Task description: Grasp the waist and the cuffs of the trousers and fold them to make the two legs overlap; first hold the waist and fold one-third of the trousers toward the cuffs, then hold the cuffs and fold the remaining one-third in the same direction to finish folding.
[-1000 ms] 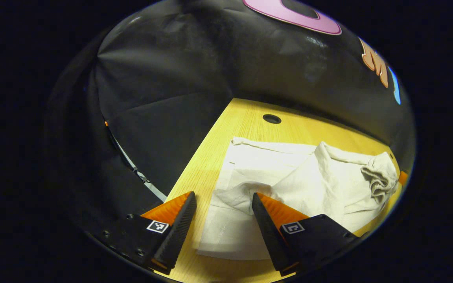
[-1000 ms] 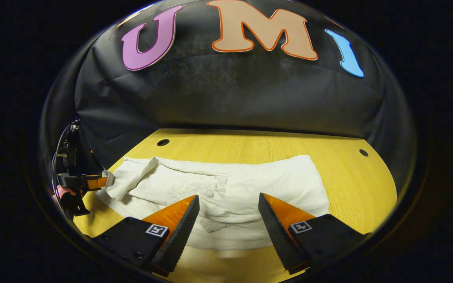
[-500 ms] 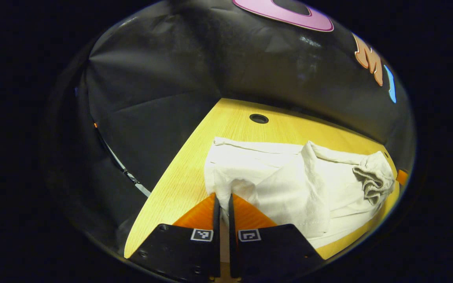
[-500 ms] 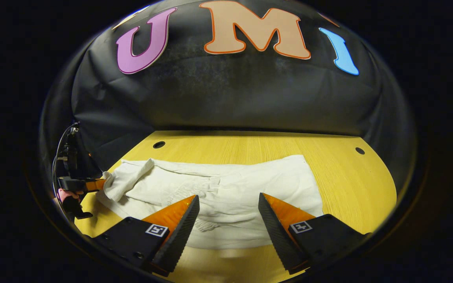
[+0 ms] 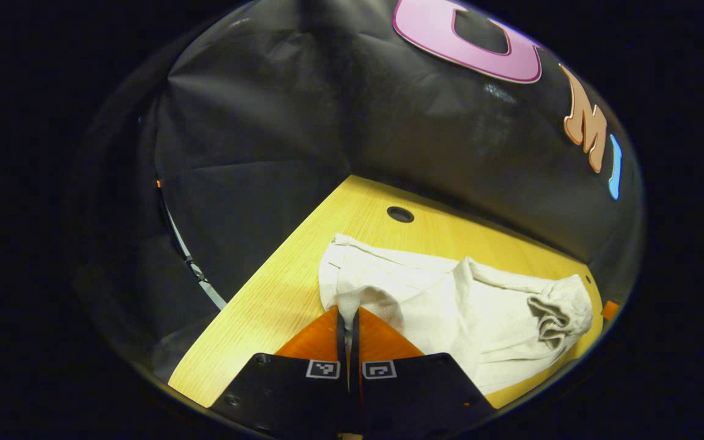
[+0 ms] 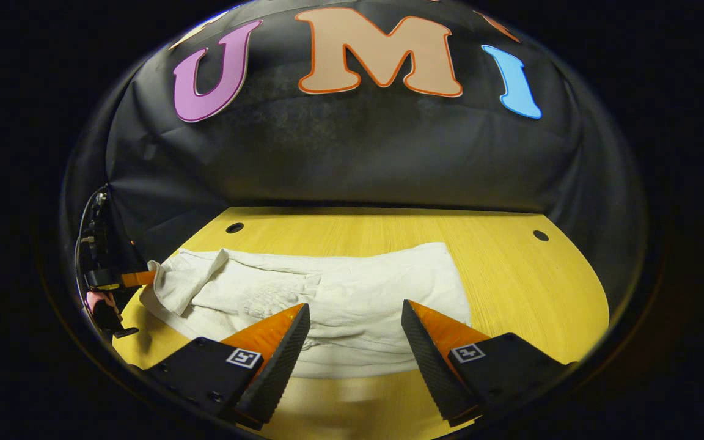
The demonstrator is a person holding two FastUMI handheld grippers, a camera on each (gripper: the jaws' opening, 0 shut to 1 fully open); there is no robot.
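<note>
The wooden table runs wide in front of me, and the pale trousers lie stretched across it, rumpled along the near edge, with a round hole in the tabletop just past their far corner. In the right gripper view the cloth spreads side to side, one end square and flat, the other end lifted into a loose flap.

That flap is where my left gripper has hold: its fingers are pressed together with only a slit between them, and a ridge of fabric rises out of that slit, so both sides bear on the cloth. I take this end for the cuffs, though the bunching makes it hard to be sure. In the right gripper view I see that same gripper at the trousers' end, with a hand behind it.

My right gripper hangs over the middle of the near edge, fingers spread wide, nothing between them.

I judge this to be the opening step: taking both ends so the legs can be laid over each other. Next my right gripper needs to find and close on the other end's edge before I lift.
</note>
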